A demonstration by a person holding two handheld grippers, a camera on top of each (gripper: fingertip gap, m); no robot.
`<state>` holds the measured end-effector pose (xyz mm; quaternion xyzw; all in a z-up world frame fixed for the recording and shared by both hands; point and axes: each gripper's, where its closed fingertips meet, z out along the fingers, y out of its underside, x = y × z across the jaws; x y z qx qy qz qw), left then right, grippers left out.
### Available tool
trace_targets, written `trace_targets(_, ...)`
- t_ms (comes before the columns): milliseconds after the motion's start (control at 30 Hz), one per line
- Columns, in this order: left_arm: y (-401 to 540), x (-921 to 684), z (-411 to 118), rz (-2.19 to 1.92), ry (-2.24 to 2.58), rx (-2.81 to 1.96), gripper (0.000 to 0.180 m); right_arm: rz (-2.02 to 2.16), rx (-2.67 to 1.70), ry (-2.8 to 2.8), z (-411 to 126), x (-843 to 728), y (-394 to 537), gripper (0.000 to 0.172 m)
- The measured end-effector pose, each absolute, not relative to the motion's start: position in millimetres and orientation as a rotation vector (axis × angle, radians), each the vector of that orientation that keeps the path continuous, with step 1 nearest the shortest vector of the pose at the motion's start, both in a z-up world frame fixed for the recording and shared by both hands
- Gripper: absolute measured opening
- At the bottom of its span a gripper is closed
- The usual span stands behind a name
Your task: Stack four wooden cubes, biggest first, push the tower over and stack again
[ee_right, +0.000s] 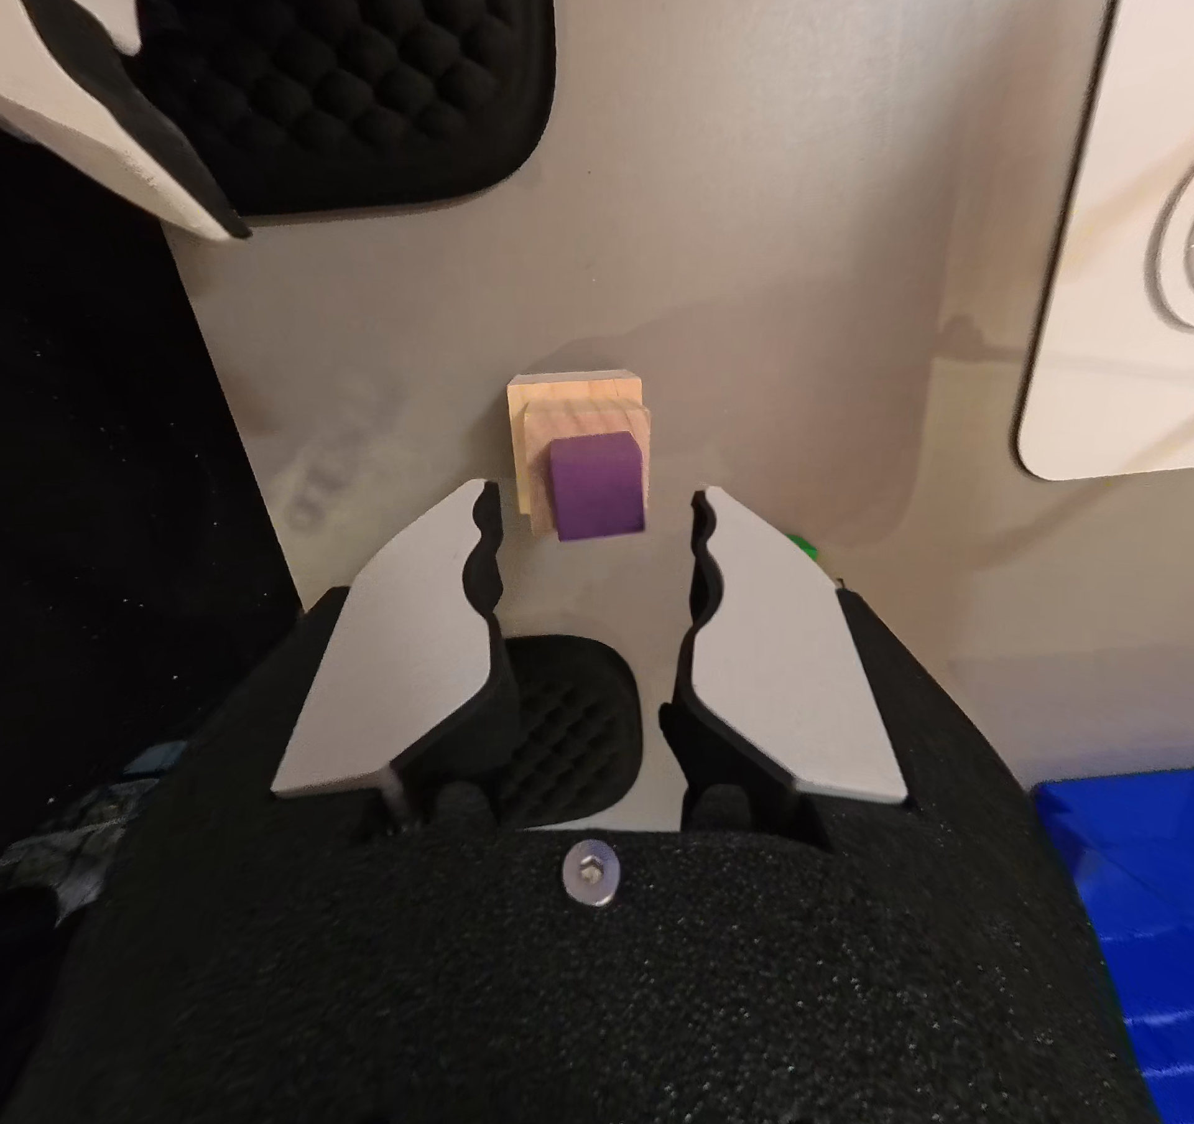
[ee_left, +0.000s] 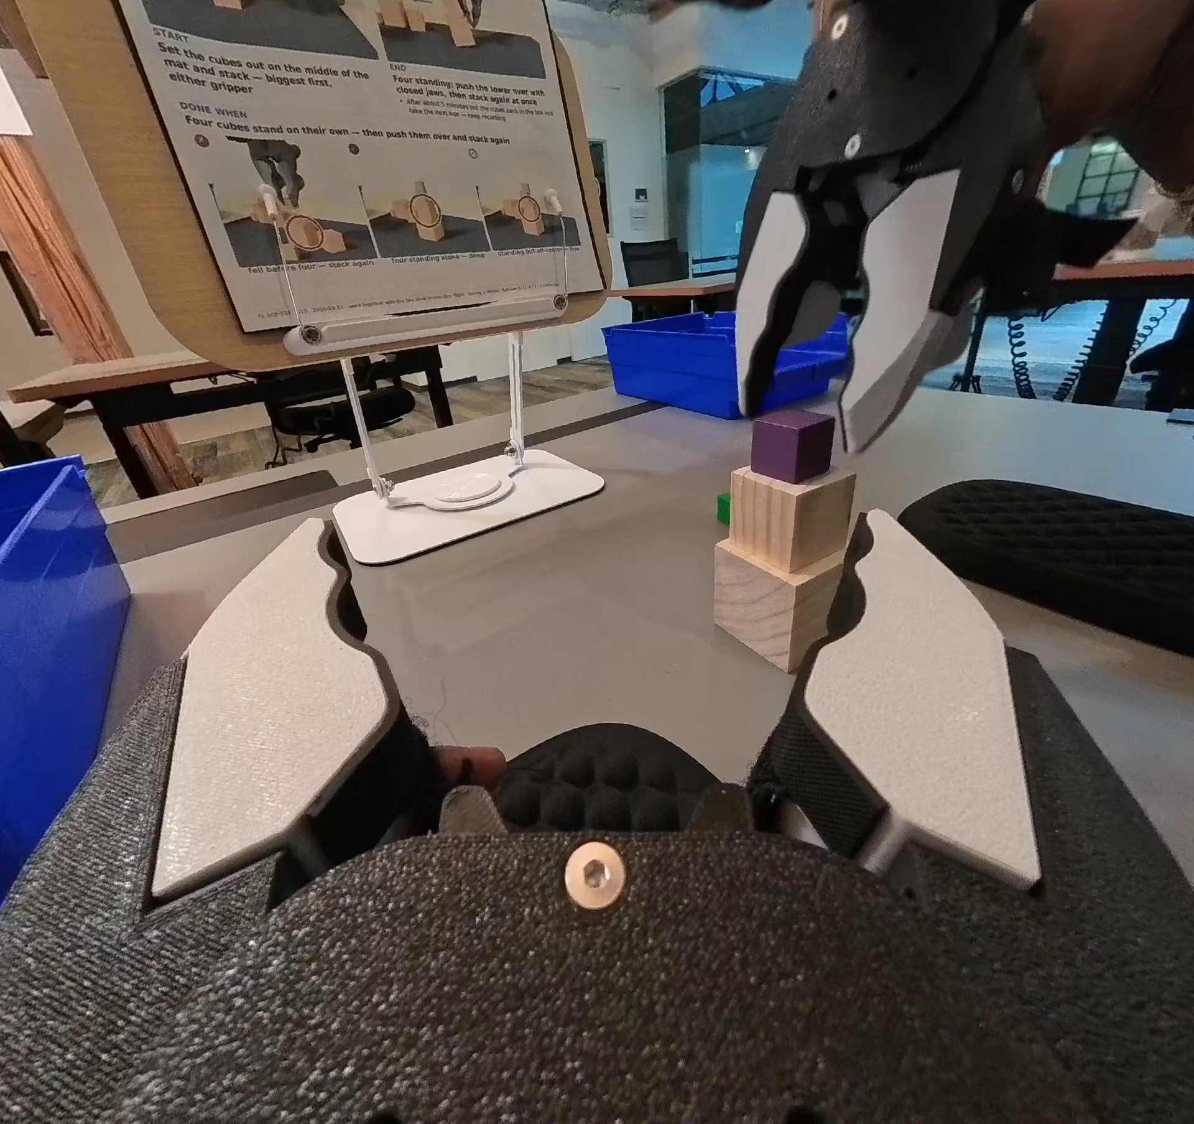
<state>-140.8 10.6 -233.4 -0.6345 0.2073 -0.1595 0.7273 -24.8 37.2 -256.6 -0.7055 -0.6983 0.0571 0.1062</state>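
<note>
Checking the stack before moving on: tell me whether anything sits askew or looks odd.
The purple cube sits off-centre, pushed toward one corner of the middle wooden cube, which is itself offset on the bottom wooden cube. A small green cube lies apart behind.

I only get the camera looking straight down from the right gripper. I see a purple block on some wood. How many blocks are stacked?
Observer: Three: the purple cube tops two wooden cubes, the bigger one lowest.
Operator: Is my gripper holding the purple one?
Observer: No. The right gripper hangs open just above it.
Operator: Where is the other gripper?
Observer: The left gripper is low beside the tower, wide open, empty.
</note>
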Motion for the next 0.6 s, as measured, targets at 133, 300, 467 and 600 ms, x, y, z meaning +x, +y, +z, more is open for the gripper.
trace_targets(133, 11, -141, -233, -0.348, 0.458, -1.398, 0.14, 0.265, -2.074, -1.874, -231, -14, 66, 0.057)
trace_targets(300, 11, -140, -234, -0.339, 0.464, -1.401, 0.14, 0.398, -2.229, -1.621, -256, 15, 118, 0.064)
trace_targets(467, 10, -138, -234, -0.33, 0.477, -1.396, 0.141, 0.398, -2.151, -1.753, -317, 34, 144, 0.06)
trace_targets(600, 10, -138, -235, -0.33, 0.481, -1.402, 0.141, 0.386, -2.135, -1.8, -343, 39, 147, 0.055)
